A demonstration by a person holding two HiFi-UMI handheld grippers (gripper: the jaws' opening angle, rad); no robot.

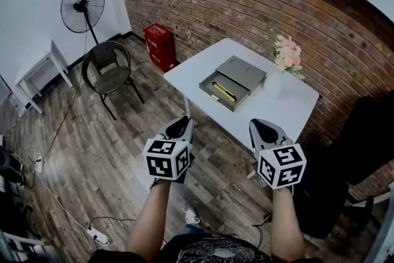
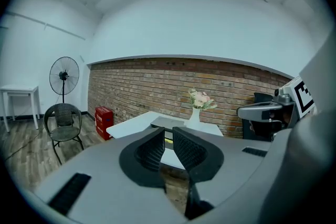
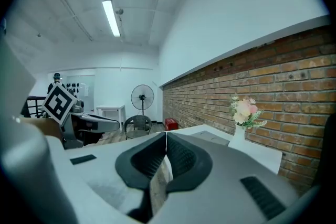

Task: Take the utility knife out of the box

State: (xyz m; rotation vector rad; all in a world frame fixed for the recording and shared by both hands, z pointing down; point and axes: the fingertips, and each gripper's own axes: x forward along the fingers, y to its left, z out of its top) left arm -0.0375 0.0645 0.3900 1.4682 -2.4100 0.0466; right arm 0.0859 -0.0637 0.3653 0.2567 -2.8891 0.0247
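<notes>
L hand-held gripper (image 1: pixel 181 124) & R hand-held gripper (image 1: pixel 266 127) were both held out in front of the person, over the wood floor and well short of the table (image 1: pixel 200 64). Both had jaws drawn in narrow w/ nothing btw them: R tips met, L showed only a sliver of gap. The utility knife (image 1: pixel 224 92), yellow, lay inside the open grey box (image 1: pixel 213 99) near the table's middle, the lid (image 1: pixel 243 71) just beside it on the far side. A white vase (image 1: pixel 274 84) w/ flowers stood near the box's right end. Risks, as I judged them: jaws would need opening before reaching in, or the tips would just shove the knife round the tray. The knife was slim & lay low btw the walls, so a shallow pinch could slip or catch the rim and drag the whole box, prob. light, toward the table edge. R side coming in wide could clip the vase & tip it. Steadying the box w/ one side looked sensible.
</notes>
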